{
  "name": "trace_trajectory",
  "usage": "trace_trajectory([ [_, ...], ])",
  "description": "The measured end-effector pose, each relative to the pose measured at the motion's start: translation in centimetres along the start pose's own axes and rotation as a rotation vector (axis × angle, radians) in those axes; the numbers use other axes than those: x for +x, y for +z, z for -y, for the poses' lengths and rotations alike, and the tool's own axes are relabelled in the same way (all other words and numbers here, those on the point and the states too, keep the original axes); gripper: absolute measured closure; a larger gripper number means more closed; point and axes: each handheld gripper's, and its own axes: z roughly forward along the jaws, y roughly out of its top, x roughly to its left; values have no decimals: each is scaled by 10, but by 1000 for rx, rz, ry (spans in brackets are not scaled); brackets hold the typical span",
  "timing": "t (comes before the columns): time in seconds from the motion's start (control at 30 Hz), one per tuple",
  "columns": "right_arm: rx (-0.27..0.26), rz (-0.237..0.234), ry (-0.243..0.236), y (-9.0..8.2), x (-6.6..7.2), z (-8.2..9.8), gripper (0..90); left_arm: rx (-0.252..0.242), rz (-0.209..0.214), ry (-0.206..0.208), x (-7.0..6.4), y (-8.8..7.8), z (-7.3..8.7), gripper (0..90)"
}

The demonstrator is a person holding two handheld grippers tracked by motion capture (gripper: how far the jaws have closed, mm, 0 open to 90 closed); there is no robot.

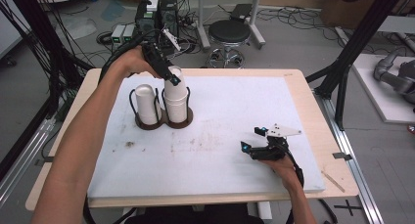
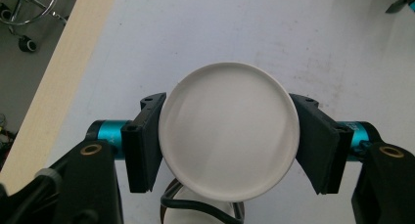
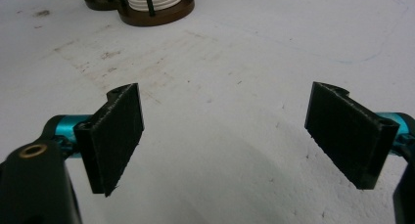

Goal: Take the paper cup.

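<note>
cups (image 1: pixel 175 94) are stacked in the right ring of the holder (image 1: pixel 164 120), near the far left corner of the white board (image 1: pixel 235 136). the top cup (image 2: pixel 228 131) is squeezed by the left gripper (image 1: pixel 170 76) and should be lifted straight up, slowly. the right gripper (image 1: pixel 257 142) is held open near the front right edge.

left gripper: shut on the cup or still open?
Shut on it. In the left gripper view both pads press the sides of the top white cup, upside down on the stack in the right ring of the holder.

Matt white paper cup (image 2: pixel 228 131), scuffed white board (image 1: pixel 230 136), wooden table edge (image 1: pixel 320 131)
</note>
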Motion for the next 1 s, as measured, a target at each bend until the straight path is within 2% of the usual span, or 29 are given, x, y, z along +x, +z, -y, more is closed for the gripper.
trace_trajectory([
  [0.27, 4, 3, -3, 0, 0, 0, 148, -63, -19, 3, -3, -23, -7, 345],
  [0.37, 5, 3, -5, 0, 1, 0, 148, -87, -44, -10, -6, -35, -11, 346],
  [0.43, 6, 2, -3, 0, 0, 0, 148, -93, -61, -15, -8, -40, -12, 346],
  [0.67, 10, 2, -2, 1, 0, 0, 148, -129, -73, -4, -14, -57, -19, 346],
  [0.77, 10, 2, -4, 1, 0, 0, 148, -143, -94, -4, -17, -68, -22, 346],
  [1.0, 11, 4, -5, 1, 0, 0, 148, -144, -104, 1, -19, -77, -20, 346],
])
